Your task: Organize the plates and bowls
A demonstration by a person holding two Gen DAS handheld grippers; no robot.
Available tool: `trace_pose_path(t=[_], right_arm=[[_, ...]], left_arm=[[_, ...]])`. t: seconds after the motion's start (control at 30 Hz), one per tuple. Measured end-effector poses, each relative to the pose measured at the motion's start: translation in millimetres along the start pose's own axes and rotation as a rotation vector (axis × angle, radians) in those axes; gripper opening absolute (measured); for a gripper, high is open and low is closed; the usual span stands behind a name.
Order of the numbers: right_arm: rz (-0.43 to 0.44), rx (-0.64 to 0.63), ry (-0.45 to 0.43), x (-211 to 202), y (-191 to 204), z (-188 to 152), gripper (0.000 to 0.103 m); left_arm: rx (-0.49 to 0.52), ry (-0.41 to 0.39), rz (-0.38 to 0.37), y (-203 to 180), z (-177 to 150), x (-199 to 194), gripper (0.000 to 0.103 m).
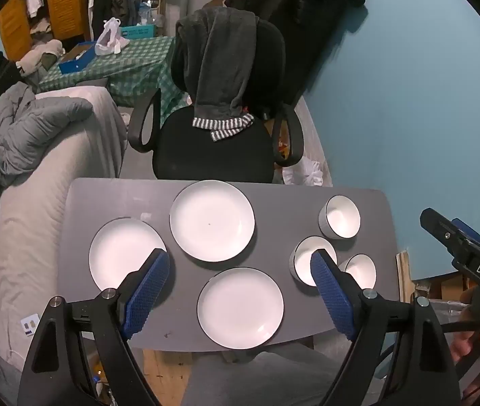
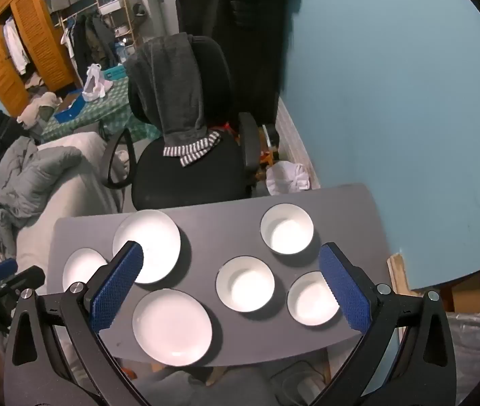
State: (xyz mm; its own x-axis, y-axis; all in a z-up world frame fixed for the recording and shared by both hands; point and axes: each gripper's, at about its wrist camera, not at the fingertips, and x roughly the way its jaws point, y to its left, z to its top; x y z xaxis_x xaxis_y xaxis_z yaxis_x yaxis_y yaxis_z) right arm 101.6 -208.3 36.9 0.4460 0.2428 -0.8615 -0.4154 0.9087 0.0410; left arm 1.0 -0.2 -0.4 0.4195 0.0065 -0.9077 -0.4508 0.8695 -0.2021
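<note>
While both grippers' fingers [image 1: 153,284] gape wide and empty, three white dark-rimmed plates [image 1: 212,220] and three bowls [image 2: 286,228] sit apart.

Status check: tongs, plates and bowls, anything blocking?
Left tongs open, empty; right tongs open, empty. Three plates and three bowls sit apart, unstacked, on gray table. Nothing in the way.

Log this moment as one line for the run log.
stage: start | left gripper: open, empty | right gripper: open, empty | table: three plates, three bowls, all unstacked
</note>
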Motion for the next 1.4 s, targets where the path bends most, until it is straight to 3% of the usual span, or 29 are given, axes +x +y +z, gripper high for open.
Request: trace_pose_path(t=[0.9,1.4], right_arm=[[0.012,0.0,0.012,2.0,13.6,-14.4,0.102],[0.026,-0.01,0.029,5.7,13.0,-5.0,0.102]], left_arm=[[-0.002,-0.017,-0.042,-6.4,2.7,4.3,0.087],[-0.004,-0.019,-0.052,-0.9,5.1,1.3,0.087]])
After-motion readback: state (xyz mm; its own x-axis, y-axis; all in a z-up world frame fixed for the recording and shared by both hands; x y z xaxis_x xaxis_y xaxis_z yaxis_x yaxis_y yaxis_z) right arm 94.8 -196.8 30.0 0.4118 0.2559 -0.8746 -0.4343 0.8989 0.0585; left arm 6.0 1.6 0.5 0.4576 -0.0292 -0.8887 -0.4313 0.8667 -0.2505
